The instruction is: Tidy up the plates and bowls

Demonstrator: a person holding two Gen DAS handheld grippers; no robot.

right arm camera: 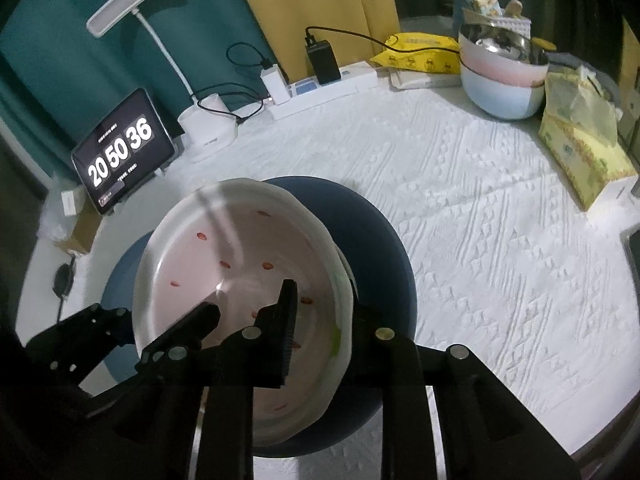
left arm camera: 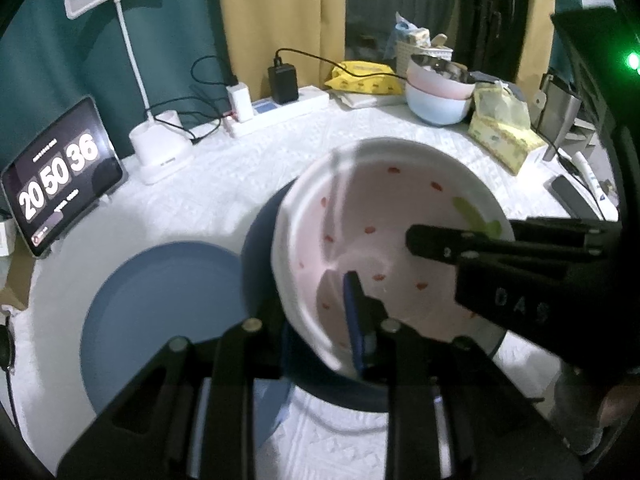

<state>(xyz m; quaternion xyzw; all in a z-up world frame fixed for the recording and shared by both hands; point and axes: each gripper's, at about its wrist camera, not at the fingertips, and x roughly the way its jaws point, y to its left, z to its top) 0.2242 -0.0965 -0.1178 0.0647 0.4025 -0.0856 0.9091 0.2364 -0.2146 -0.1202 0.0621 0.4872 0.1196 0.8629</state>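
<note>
Both grippers on white plate (left arm camera: 384,216), tilted over dark blue plate (right arm camera: 372,240), near the desk's (right arm camera: 480,200) front edge. Left gripper (left arm camera: 320,320) and right gripper (right arm camera: 320,312) each straddle its rim; whether the pads press, can't tell. Light blue plate (left arm camera: 160,304) clear only in left view.

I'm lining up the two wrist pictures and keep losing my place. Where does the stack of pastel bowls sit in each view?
Left wrist view: the stack of pastel bowls stands upper right of centre, at the far edge of the table, left of the yellow tissue pack.
Right wrist view: the stack is in the upper right, again at the far edge.
Shared landmark: the tablet clock, at the left in both.
</note>
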